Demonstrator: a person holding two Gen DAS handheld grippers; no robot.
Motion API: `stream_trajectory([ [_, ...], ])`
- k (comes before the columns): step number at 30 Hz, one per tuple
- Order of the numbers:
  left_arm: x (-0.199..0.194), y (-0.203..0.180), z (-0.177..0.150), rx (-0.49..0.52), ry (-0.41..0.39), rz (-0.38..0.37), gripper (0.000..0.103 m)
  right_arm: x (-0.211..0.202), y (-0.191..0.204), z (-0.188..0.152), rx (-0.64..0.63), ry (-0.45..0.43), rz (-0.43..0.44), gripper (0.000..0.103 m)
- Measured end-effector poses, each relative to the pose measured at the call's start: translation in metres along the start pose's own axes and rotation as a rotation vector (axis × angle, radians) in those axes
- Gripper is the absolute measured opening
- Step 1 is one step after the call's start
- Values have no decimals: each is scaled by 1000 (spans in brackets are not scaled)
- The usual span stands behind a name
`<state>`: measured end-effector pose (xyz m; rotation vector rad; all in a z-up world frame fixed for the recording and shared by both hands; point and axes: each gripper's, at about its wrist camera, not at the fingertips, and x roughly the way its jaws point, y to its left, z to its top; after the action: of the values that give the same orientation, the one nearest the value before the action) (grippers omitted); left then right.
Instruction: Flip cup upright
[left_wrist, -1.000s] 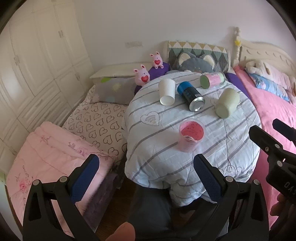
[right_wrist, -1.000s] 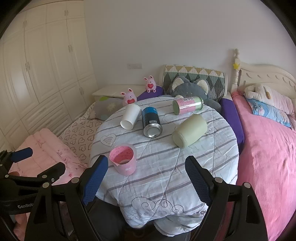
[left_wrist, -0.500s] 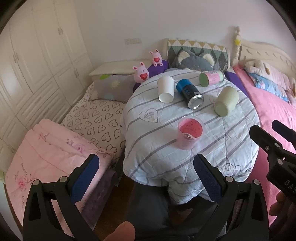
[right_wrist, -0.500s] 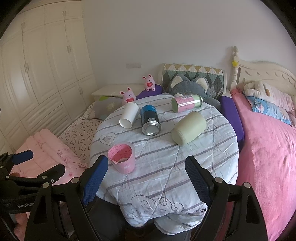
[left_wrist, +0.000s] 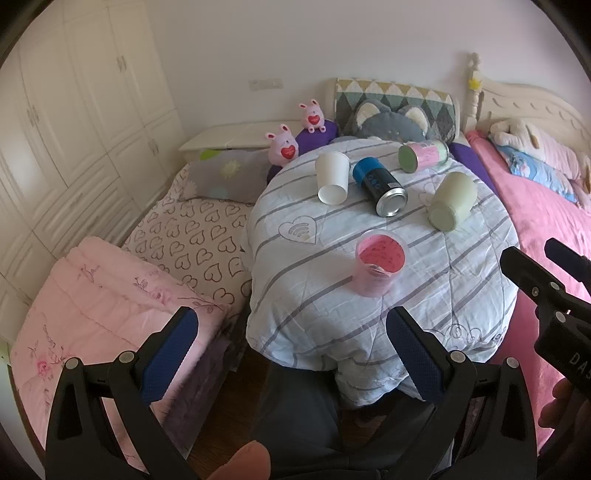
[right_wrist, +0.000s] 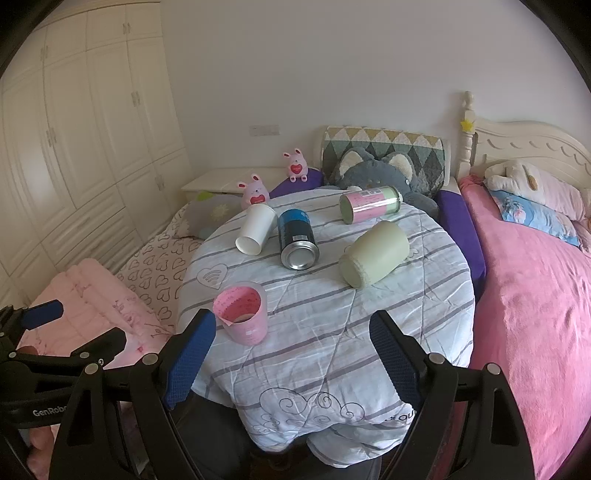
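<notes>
A round table under a striped quilt (left_wrist: 424, 295) (right_wrist: 332, 332) holds several containers. A pink measuring cup (left_wrist: 377, 266) (right_wrist: 243, 312) stands upright near the front. A white paper cup (left_wrist: 331, 177) (right_wrist: 255, 229), a blue can (left_wrist: 378, 185) (right_wrist: 296, 238), a pale green cup (left_wrist: 451, 201) (right_wrist: 375, 258) and a pink-and-green can (left_wrist: 423, 155) (right_wrist: 369, 205) lie on their sides. My left gripper (left_wrist: 291, 354) is open and empty, short of the table's front edge. My right gripper (right_wrist: 291, 358) is open and empty, above the front of the table.
A bed with a pink blanket (right_wrist: 535, 295) lies to the right. A heart-print mattress (left_wrist: 195, 236) and a folded pink quilt (left_wrist: 99, 302) lie to the left. Two pink bunny toys (right_wrist: 255, 190) and a grey cat cushion (right_wrist: 373, 171) sit behind the table. White wardrobes (right_wrist: 74, 129) line the left wall.
Both grippers have drawn back a little and risen, so the table sits slightly farther and lower in view. Nothing on the table moved. Both grippers stay open.
</notes>
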<state>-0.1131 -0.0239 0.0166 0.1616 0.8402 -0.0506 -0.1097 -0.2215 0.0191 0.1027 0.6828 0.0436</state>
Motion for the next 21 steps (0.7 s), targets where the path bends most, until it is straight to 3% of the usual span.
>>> stream_trajectory([
  [8, -10, -4, -4, 9, -40, -10, 103, -13, -2, 0, 8, -38, -22, 87],
  [14, -32, -11, -7, 15, -115, -24, 103, -45, -10, -2, 35, -125, -63, 87],
  [21, -36, -20, -11, 30, -110, -46, 103, -52, -14, -5, 40, -117, -79, 87],
])
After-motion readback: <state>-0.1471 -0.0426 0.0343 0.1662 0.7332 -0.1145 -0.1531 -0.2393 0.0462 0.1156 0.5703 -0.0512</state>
